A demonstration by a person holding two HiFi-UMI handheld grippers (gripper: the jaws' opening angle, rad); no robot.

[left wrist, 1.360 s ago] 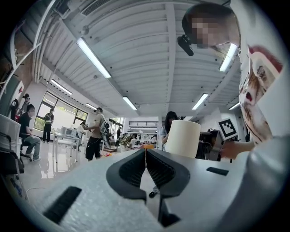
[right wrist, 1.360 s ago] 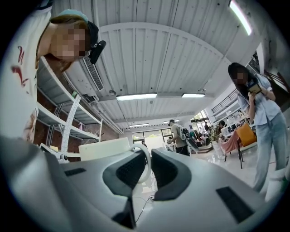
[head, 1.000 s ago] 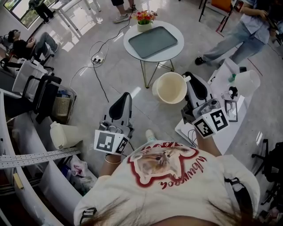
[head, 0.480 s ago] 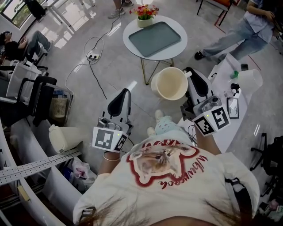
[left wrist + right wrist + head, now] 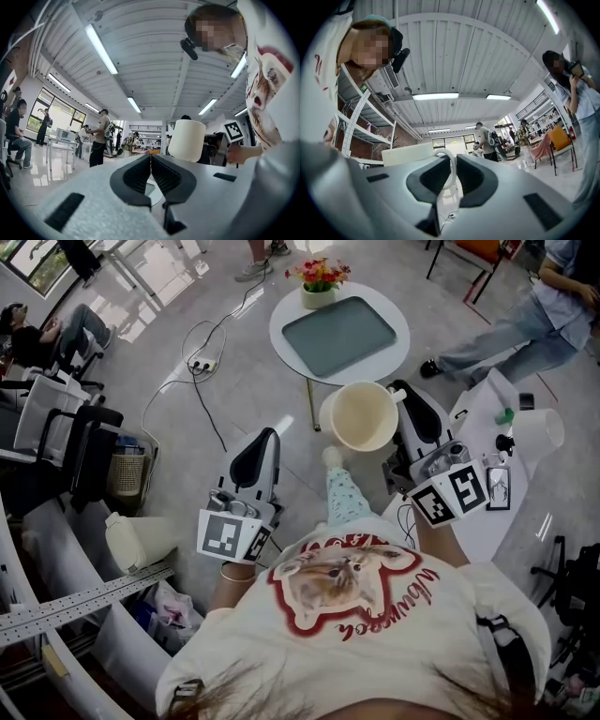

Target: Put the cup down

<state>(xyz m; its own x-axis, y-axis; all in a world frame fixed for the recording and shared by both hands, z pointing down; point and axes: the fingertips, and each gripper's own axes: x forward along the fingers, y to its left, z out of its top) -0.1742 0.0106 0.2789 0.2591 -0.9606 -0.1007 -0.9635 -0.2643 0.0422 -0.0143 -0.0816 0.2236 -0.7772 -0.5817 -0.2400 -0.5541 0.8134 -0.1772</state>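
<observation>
While the right claw (image 5: 452,160) pinches its handle (image 5: 453,171), the light, rigid cup (image 5: 361,418) may pivot; left claw (image 5: 151,158) closed, empty.

cup (image 5: 361,418) smooth matt cream plastic, left gripper (image 5: 150,158) fingers (image 5: 136,176) ribbed matt black rubber in grainy grey plastic, floor (image 5: 253,362) upper-left glossy pale tile.

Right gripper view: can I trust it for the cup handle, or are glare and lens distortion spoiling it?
Right gripper view: heavy fisheye bend and dark corners, yet the cup handle in the jaws of the right gripper is sharp, only pale against the bright windows behind. Head view: evenly lit, the cup clear, edges curved.
</observation>
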